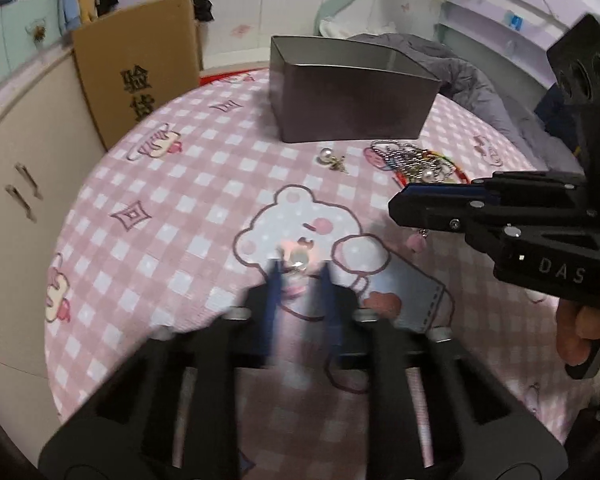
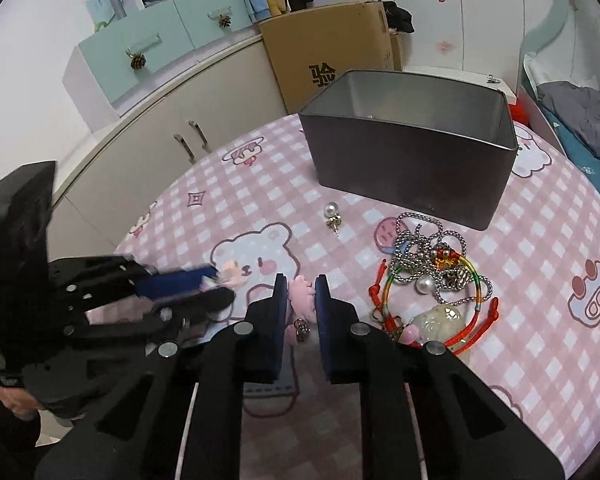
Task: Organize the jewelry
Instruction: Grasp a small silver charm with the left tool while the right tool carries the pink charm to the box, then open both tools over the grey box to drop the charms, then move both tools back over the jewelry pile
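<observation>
Nearest, the right gripper [image 2: 301, 294] has its jaws closed on a pink charm [image 2: 302, 298], a small bell dangling below. The left gripper [image 1: 299, 270], blurred, seems to pinch a small shiny trinket [image 1: 298, 259], jaws narrowly apart. Beyond lie a pearl earring [image 2: 332, 216] and tangled chains [image 2: 428, 256]; the open tin box [image 2: 412, 168] sits farthest, ahead-right of both.

Round table [image 2: 540, 264] with pink checked bear-print cloth. On it: open grey metal tin [image 2: 412, 164]; pearl earring [image 2: 332, 216] just before the tin; tangle of bead chain and rainbow bangle [image 2: 440, 272]; pale stone pendant [image 2: 440, 318], possibly jade.
</observation>
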The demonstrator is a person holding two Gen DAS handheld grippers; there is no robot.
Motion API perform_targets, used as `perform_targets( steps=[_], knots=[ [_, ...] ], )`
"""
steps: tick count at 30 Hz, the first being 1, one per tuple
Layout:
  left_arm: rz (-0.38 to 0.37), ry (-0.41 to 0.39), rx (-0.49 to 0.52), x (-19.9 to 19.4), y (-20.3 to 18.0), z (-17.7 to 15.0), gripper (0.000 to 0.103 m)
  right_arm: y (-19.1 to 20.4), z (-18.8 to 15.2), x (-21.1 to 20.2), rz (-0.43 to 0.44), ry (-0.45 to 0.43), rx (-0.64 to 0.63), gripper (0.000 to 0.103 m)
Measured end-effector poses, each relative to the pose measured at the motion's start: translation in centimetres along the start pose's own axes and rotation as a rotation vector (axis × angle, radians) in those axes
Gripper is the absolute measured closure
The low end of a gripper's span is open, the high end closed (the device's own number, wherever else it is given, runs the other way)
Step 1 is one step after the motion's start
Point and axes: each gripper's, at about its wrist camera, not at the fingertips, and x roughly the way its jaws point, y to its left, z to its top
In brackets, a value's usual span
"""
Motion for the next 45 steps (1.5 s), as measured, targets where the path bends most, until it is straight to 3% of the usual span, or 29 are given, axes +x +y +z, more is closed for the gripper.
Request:
perform_targets(
  steps=[6,11,18,23,31,34,35,36,37,38,39,40,45],
  knots=[
    [-0.039,0.002,-0.028,-0.6,0.3,-0.5,0.092,-0.1,0.9,-1.9,0.015,-0.042,0.011,0.09],
    [-0.055,-0.049,-0.051,-2.6,0.5,0.8,0.092,-0.3,2.8,-4.1,0.009,-0.097,0.001,0.09],
    [-0.069,-0.207,-0.015,-6.8,-0.2,7.4,0.092,-1.9,7.8,-8.9,-0.042,-0.226,-0.028,0.09],
    [-0.06,-0.284,-0.016,-7.6,-0.6,13.0,0.091,-3.7,11.5,-10.7,-0.086,-0.277,-0.033,0.09],
    [-0.107,-0.239,-0.049,-4.4,-1.2,18.4,0.091,-6.6,13.3,-8.2,-0.082,-0.225,0.04,0.09],
    [-0.076,-0.201,-0.059,-3.0,-1.2,19.3,0.09,-7.6,13.5,-6.6,-0.065,-0.185,0.077,0.088],
    [-0.068,-0.175,-0.059,-2.3,-1.3,19.6,0.086,-7.9,13.6,-6.3,-0.067,-0.177,0.093,0.083],
    [-0.064,-0.159,-0.059,-2.0,-1.3,19.8,0.078,-8.2,13.5,-6.1,-0.077,-0.178,0.114,0.065],
    [-0.046,-0.154,-0.062,-1.8,-1.2,19.9,0.044,-8.5,13.3,-6.1,-0.09,-0.191,0.136,0.048],
    [-0.003,-0.185,-0.074,-2.2,-1.0,19.7,0.022,-8.8,13.2,-6.4,-0.104,-0.213,0.155,0.022],
    [0.021,-0.229,-0.078,-2.8,-0.6,19.4,0.015,-9.2,12.9,-6.9,-0.119,-0.241,0.174,0.011],
    [0.019,-0.269,-0.075,-3.5,-0.4,19.0,0.007,-9.6,12.6,-7.2,-0.112,-0.257,0.19,0.01],
    [0.065,-0.313,-0.087,-5.4,0.2,18.2,0.007,-10.3,12.0,-8.7,-0.141,-0.275,0.22,0.008]
  ],
)
